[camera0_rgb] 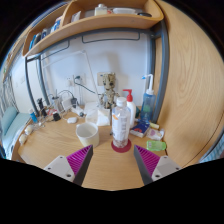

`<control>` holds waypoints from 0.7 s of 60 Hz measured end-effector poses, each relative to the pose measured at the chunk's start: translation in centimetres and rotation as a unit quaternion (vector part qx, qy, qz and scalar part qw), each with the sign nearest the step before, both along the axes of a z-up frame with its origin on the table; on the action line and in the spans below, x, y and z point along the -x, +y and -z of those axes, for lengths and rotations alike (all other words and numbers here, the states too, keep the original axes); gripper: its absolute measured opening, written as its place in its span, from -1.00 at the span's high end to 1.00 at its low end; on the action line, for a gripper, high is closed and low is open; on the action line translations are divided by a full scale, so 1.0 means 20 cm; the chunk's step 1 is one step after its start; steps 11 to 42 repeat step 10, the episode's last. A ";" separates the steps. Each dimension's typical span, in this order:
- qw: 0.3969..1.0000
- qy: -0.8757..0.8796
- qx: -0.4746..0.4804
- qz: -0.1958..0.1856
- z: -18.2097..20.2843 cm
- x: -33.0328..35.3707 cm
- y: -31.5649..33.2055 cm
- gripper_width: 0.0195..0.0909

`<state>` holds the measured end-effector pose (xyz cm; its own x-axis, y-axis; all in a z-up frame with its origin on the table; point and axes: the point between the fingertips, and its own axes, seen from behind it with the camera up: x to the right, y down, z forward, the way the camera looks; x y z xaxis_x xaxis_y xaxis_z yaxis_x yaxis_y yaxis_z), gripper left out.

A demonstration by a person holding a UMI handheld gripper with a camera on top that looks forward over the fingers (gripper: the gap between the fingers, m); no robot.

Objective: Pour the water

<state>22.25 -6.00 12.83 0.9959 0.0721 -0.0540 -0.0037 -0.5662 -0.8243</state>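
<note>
The gripper [112, 163] is held open above the near part of a wooden table [45, 145], with its two pink-padded fingers [80, 160] set wide apart and nothing between them. A clear water bottle [121, 124] is stood upright on a red coaster [121, 147] just ahead of the fingers, roughly on the line between them; it is taken here as the landmark. A small white cup [87, 132] is placed just to the left of the bottle, apart from it and resting on the table. Behind the bottle and slightly to its right, a white bottle with a red cap [129, 103] is seen, and further right a tall blue-tinted bottle [147, 105] is stood near the wooden side panel [180, 85]. To the right of the bottle, small packets in pink and green [155, 140] are laid on the table. Behind and to the left of the bottle, cables and small items [55, 105] are gathered against the wall, where power sockets [78, 80] are mounted. Above the bottle, a wooden shelf [75, 28] carrying several items is fixed across the wall. The contents of the cup cannot be determined.
</note>
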 end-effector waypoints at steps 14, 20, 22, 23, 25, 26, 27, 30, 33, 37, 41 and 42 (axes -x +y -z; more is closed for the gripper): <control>1.000 0.010 -0.005 -0.008 -0.08 0.08 -0.04 -0.80; 1.000 0.010 -0.005 -0.008 -0.08 0.08 -0.04 -0.80; 1.000 0.010 -0.005 -0.008 -0.08 0.08 -0.04 -0.80; 1.000 0.010 -0.005 -0.008 -0.08 0.08 -0.04 -0.80; 1.000 0.010 -0.005 -0.008 -0.08 0.08 -0.04 -0.80; 1.000 0.010 -0.005 -0.008 -0.08 0.08 -0.04 -0.80; 1.000 0.010 -0.005 -0.008 -0.08 0.08 -0.04 -0.80; 1.000 0.010 -0.005 -0.008 -0.08 0.08 -0.04 -0.80; 1.000 0.010 -0.005 -0.008 -0.08 0.08 -0.04 -0.80; 1.000 0.010 -0.005 -0.008 -0.08 0.08 -0.04 -0.80; 1.000 0.010 -0.005 -0.008 -0.08 0.08 -0.04 -0.80; 1.000 0.010 -0.005 -0.008 -0.08 0.08 -0.04 -0.80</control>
